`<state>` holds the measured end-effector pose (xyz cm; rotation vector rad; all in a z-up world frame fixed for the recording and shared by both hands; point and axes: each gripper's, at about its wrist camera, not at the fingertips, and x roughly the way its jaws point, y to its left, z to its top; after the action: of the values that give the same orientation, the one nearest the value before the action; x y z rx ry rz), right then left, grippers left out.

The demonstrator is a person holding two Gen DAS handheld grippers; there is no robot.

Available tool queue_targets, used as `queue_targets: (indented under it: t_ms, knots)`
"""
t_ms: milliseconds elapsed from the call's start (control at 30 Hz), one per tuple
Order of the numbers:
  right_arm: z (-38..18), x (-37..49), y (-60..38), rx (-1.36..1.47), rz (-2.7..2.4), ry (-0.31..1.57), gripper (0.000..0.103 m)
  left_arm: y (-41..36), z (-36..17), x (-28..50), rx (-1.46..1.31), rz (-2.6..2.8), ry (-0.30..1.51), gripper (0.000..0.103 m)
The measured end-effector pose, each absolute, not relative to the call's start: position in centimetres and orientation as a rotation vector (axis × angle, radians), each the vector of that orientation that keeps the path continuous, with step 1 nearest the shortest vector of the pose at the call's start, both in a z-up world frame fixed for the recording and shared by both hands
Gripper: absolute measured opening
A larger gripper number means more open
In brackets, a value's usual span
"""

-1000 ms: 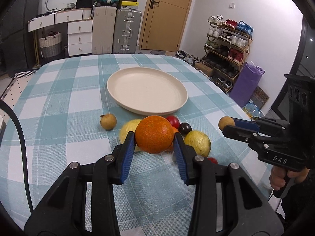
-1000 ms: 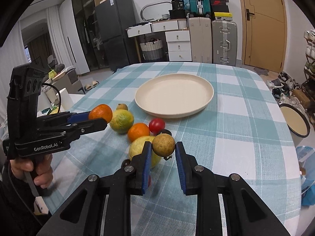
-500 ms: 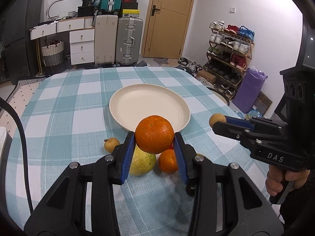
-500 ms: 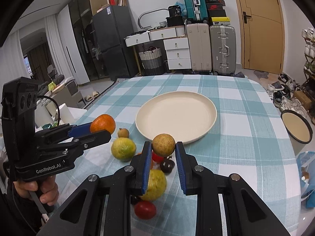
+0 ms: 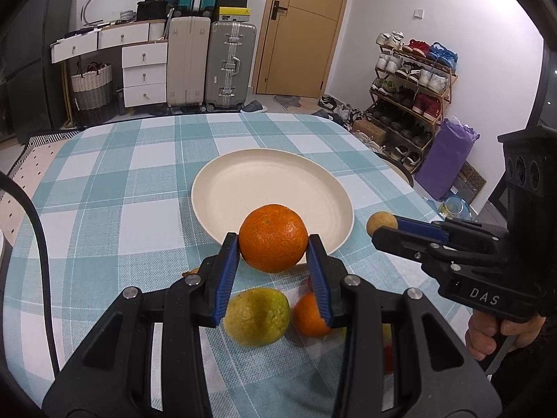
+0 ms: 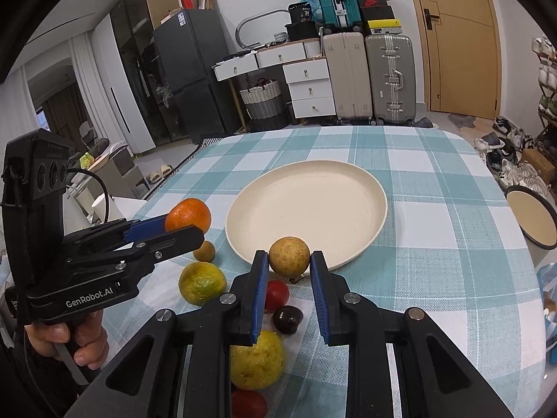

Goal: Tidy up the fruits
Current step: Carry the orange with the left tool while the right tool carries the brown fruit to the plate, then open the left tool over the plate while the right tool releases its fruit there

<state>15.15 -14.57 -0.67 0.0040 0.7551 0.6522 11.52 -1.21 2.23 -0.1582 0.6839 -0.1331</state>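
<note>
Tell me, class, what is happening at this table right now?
A person holds a gripper in each hand. The left gripper is shut on an orange, and the right gripper is shut on a small brownish-yellow fruit. Both fruits are held above the near rim of the cream plate, which has nothing on it yet. Several other fruits, among them a yellow-green citrus and a red fruit, lie on the checked tablecloth.

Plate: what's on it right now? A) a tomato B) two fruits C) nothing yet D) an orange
C: the plate is bare in both views; the orange is clamped in the left gripper and the small brown fruit in the right gripper, both short of its rim.
</note>
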Motion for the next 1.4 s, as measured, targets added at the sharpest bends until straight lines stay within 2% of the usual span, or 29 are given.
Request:
queue_targets:
  t_ms: [833,1400]
  knots:
    - [-3.6,19.9,-14.0,0.051,0.635,0.843,0.025,-2.3,-1.1,18.3,-0.113,-0.118,0.77,0.036]
    - [-4.1,20.6,-13.6,0.054,0.631,0.855,0.026,-2.7,-2.0,19.0,-0.103,-0.115,0.805,0.037]
